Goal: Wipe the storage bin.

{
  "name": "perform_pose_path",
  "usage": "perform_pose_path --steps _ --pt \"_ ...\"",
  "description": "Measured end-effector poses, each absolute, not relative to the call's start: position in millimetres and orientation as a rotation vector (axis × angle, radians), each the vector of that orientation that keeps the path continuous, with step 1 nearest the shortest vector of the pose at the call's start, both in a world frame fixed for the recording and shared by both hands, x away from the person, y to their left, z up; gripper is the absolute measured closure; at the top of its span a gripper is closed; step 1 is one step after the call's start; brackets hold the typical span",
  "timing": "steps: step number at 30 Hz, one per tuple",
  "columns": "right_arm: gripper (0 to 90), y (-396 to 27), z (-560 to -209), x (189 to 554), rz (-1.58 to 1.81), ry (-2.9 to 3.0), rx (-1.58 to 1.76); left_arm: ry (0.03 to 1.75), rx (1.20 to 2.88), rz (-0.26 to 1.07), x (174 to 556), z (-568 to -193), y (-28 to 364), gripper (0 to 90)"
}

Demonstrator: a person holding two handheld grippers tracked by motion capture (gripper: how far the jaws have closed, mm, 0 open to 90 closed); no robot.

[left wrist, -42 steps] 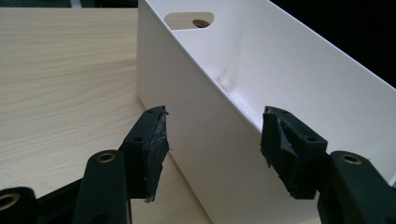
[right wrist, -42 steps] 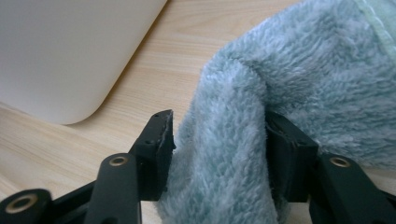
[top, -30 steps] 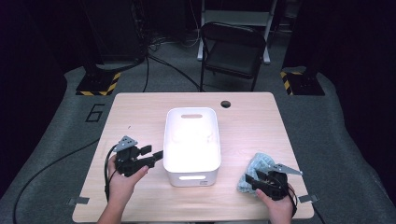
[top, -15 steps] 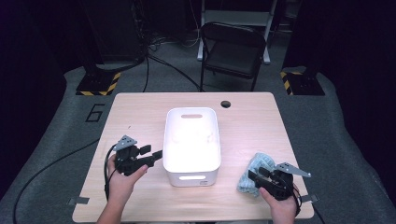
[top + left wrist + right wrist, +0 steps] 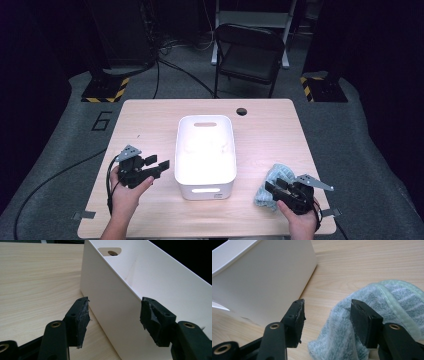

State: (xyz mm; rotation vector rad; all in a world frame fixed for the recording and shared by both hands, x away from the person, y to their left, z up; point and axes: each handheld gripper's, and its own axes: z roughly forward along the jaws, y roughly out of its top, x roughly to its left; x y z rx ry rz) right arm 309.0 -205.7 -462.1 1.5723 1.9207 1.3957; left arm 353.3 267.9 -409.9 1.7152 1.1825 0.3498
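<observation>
The towel (image 5: 272, 182), a crumpled pale blue-green cloth with faint stripes, lies on the table (image 5: 150, 120) near its front right corner, just to the right of the white bin (image 5: 205, 152) and apart from it by a strip of bare wood. The right gripper (image 5: 272, 190) sits at the towel's near edge; in the right gripper view its jaws stand spread with nothing between them, one pad above bare wood and the other over the folds of the towel (image 5: 372, 315), so the cloth lies straight ahead and slightly to the outer side of that gripper. The bunched towel has no clear long axis, though it runs roughly from front to back along the table. The right hand is plainly the nearer one, and my guess is that a short push forward and down would bring a fold between the pads. The bin stands in the middle of the table, long side running away from the person, and looks empty. The left gripper (image 5: 157, 167) is beside the bin's left wall (image 5: 120, 305), jaws likewise parted, straddling the wall's top edge without pinching it.
</observation>
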Motion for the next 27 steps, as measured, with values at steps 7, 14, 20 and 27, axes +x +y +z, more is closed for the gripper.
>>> perform_pose_path --steps 7,14,20,27 --pt "45.1 -193 -455 305 1.412 1.959 1.501 1.215 1.695 0.380 353 -411 279 40.0" --pt "45.4 -182 -463 306 1.403 2.022 1.443 1.254 1.701 0.387 358 -421 286 40.0" --pt "45.7 -168 -471 305 1.376 2.072 1.404 1.265 1.719 0.378 361 -428 288 40.0" --pt "45.8 -154 -479 307 1.343 2.138 1.375 1.267 1.736 0.366 362 -434 285 40.0"
